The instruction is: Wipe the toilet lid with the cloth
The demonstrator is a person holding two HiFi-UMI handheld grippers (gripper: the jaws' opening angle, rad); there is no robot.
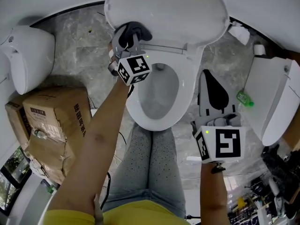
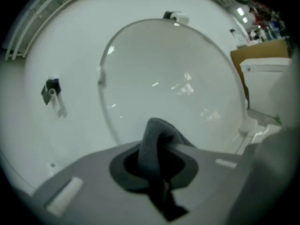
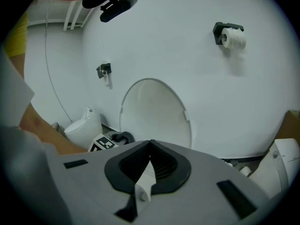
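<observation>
Directly ahead of the left gripper (image 1: 127,37), its jaws pinching the dark cloth (image 2: 157,149), stands the raised toilet lid (image 1: 168,13); the right gripper (image 1: 209,77), closed and empty, hangs farther back.

Yellow shirt (image 1: 140,215), grey dotted trousers (image 1: 150,168)

Our left gripper (image 1: 128,40) pinches the dark cloth (image 1: 137,31) at the lower left edge of the raised lid (image 1: 173,11). Our right gripper (image 1: 208,78) hangs just right of the seat (image 1: 186,86), over the marble floor (image 1: 84,48). A box (image 1: 56,116) sits at left, a green bottle (image 1: 244,98) at right.
</observation>
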